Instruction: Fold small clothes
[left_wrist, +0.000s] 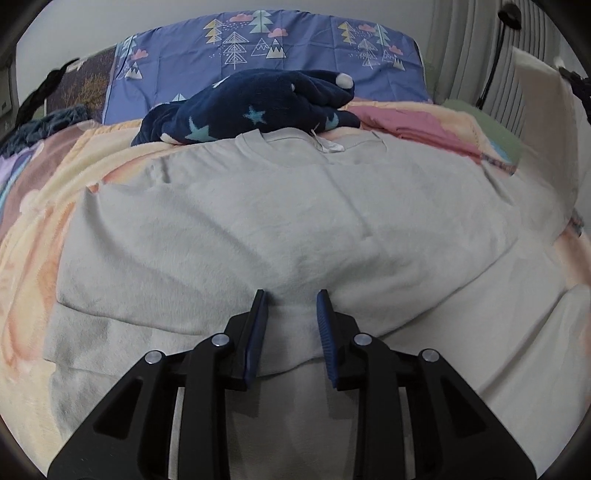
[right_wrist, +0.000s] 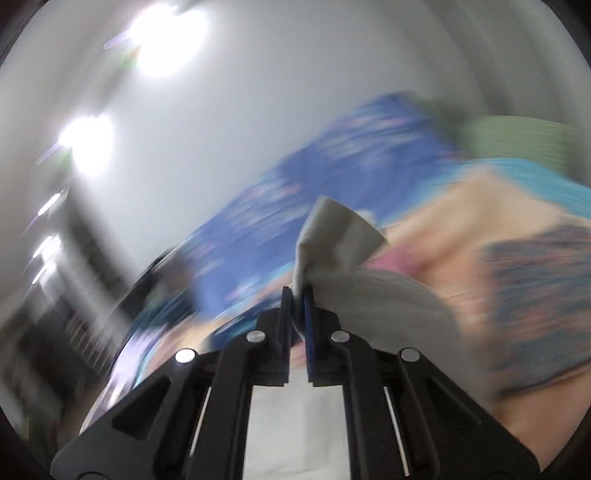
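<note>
A pale grey T-shirt lies spread on the bed, collar toward the pillow, its left side folded inward. My left gripper is open, fingers resting low over the shirt's near hem with cloth between them but not pinched. In the right wrist view, my right gripper is shut on a bunched edge of the grey shirt and holds it lifted, tilted; that view is motion-blurred.
A navy star-patterned fleece garment lies just beyond the collar. A blue tree-print pillow is behind it. A pastel blanket covers the bed. Curtains hang at right. Ceiling lights glare in the right wrist view.
</note>
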